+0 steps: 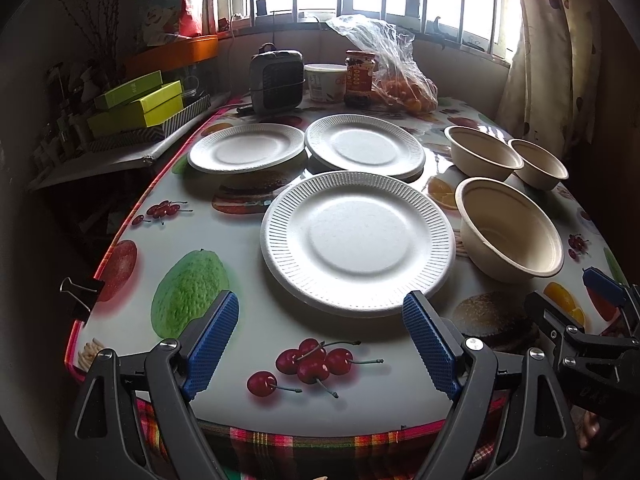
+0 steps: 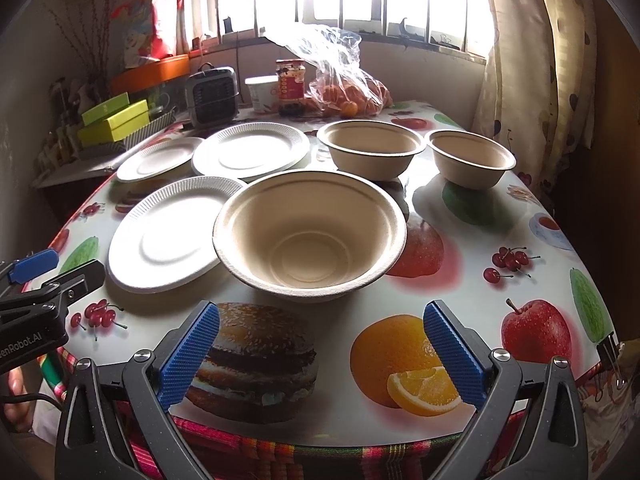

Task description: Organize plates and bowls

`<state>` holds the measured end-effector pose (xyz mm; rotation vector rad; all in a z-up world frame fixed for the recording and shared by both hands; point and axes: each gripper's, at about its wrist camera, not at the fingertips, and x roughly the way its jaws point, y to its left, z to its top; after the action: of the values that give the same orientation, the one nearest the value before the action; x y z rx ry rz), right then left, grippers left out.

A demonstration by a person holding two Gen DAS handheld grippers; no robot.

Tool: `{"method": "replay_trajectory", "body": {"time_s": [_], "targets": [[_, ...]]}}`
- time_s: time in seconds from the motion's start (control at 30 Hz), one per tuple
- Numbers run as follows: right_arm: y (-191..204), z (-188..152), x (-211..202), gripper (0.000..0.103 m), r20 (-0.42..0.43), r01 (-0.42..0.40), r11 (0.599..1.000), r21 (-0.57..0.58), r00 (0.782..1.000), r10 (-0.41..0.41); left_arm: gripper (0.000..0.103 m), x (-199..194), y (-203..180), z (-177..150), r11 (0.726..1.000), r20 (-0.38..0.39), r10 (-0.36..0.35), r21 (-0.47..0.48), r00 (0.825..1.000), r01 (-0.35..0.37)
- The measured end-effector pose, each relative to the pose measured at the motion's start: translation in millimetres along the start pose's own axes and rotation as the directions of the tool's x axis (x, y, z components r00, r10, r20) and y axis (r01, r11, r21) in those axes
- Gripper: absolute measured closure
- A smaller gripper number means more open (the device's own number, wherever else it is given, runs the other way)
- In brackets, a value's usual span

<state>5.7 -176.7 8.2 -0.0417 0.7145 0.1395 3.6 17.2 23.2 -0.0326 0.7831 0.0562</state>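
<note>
1. The left hand-held gripper (image 1: 320,348) hovers at the near table (image 1: 120,332) edge, fingers spread apart and empty, just short of the nearest plate (image 1: 357,242)
2. The right hand-held gripper (image 2: 322,354) also gapes wide, holding nothing, facing the nearest bowl (image 2: 310,236)
3. Two more plates (image 1: 246,147) (image 1: 365,146) lie farther back on the left; two bowls (image 2: 372,152) (image 2: 472,158) stand far right
4. Risk: the nearest bowl touches or overlaps the nearest plate's rim, so lifting either could drag the other; the light paper rim may buckle under a hard pinch
</note>
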Motion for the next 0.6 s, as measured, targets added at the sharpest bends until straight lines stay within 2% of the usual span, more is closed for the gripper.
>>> {"method": "replay_trajectory", "body": {"time_s": [0.6], "targets": [[-0.8, -0.3, 0.1, 0.000, 0.001, 0.000, 1.000, 0.003, 1.000, 0.000, 0.018, -4.3, -0.5, 0.2, 1.000, 0.011, 0.008, 0.008, 1.000, -0.009]]}}
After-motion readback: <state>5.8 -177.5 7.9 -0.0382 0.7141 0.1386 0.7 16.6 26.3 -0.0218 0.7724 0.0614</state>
